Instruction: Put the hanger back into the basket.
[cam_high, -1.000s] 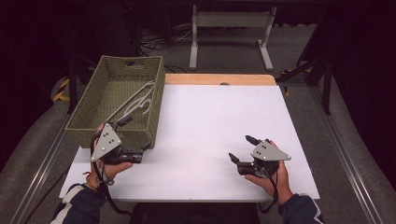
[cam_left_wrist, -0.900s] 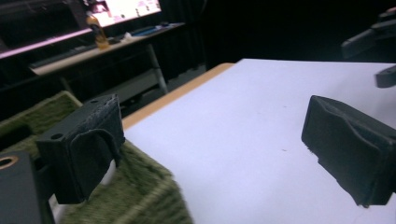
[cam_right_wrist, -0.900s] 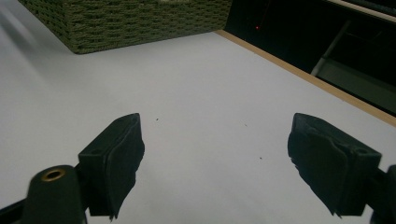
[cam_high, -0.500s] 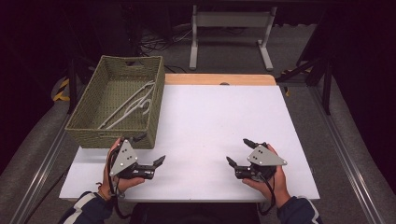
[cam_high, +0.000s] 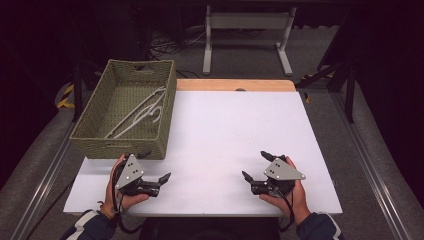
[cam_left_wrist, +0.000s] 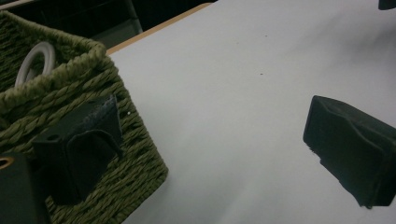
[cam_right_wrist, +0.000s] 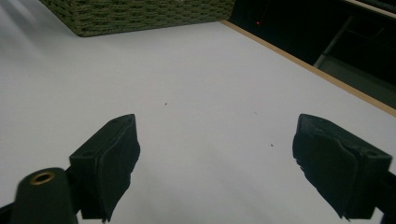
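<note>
White tabletop fills the middle of the dark room, and both hands rest low at its near edge. On the near left, the left gripper sits just in front of the basket's near wall, with its jaws wide apart and nothing between them. In the left gripper view one black jaw lies right against the woven corner of the basket, and the other is out over the bare white top. On the near right, the right gripper is well apart from everything; its jaws have just been opening a bit more, they stand wide, and only bare tabletop shows between them in the right gripper view. Farther back on the left stands the green woven basket, and inside it lie the white hangers, leaning along its bottom. The hangers look put away, so the job now seems to be to rest or start again. To do this well, keep the left gripper from bumping the basket wall. Lift it straight up before reaching over the rim. Grab one thin hanger bar, not two.
</note>
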